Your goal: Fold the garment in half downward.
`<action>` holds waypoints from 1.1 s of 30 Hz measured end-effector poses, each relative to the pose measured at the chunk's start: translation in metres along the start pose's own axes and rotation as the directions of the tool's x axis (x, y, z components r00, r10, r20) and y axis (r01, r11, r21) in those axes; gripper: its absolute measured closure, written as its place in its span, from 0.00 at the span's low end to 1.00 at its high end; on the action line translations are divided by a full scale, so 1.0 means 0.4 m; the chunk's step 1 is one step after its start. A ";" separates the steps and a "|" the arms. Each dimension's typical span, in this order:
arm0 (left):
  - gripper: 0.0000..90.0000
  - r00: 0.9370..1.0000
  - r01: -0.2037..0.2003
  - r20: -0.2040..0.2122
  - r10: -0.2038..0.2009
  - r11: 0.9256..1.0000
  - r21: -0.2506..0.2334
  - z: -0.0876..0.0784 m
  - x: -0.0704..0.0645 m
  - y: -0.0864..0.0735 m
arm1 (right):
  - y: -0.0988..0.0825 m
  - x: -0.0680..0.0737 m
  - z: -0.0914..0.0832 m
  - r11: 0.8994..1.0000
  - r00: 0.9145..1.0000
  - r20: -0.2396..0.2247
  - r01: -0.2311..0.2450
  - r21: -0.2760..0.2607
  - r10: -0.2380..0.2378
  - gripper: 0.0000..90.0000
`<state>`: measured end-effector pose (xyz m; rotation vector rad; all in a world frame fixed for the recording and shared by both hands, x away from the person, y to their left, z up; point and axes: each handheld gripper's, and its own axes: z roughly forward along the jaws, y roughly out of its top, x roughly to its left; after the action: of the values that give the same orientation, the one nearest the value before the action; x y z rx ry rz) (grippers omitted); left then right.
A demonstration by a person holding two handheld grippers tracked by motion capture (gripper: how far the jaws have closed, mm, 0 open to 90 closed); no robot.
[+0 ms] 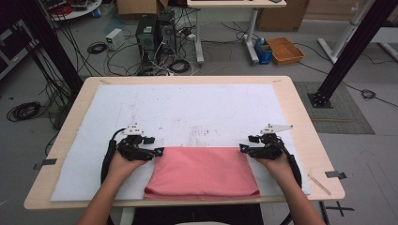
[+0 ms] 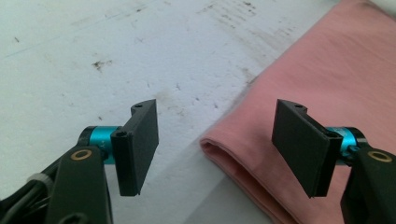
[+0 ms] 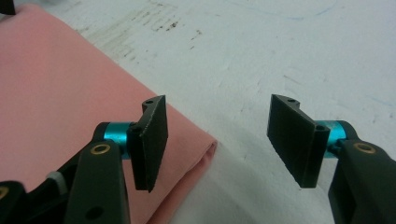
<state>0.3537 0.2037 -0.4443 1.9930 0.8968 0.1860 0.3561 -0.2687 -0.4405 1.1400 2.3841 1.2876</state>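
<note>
Pink cloth point(image 1: 202, 171) lies folded on the white mat point(image 1: 187, 112) at the near edge of the tabletop point(image 1: 300, 117), its doubled far edge running between the two hands. The left tongs point(image 1: 158, 152) sit at the far left corner, jaws apart with nothing clamped; the left gripper view has the fold's corner point(image 2: 210, 142) low between them. The right tongs point(image 1: 242, 148) stand apart likewise at the far right corner point(image 3: 210, 147). One fold looks done and let go; any further folding or smoothing seems to remain.
</note>
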 end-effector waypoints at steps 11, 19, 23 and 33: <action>0.41 1.000 -0.007 0.001 0.007 0.999 0.049 0.007 -0.001 -0.017 | -0.018 0.011 0.026 0.997 0.999 -0.034 0.039 0.064 -0.037 0.53; 0.61 0.999 -0.043 -0.001 0.043 0.997 0.061 0.008 -0.011 -0.017 | -0.019 0.016 0.026 0.994 0.997 -0.030 0.073 0.077 -0.071 0.79; 0.73 0.997 -0.079 -0.016 0.080 0.994 0.071 0.008 -0.018 -0.017 | -0.020 0.018 0.025 0.994 0.996 -0.030 0.085 0.075 -0.083 0.89; 0.94 0.993 -0.120 0.005 0.120 0.992 0.040 0.000 -0.025 -0.012 | -0.011 0.023 0.012 0.989 0.991 -0.003 0.134 0.056 -0.134 0.96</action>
<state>0.3441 0.1984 -0.4459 2.0855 0.7845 0.2353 0.3498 -0.2606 -0.4452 0.9757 2.4637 1.1840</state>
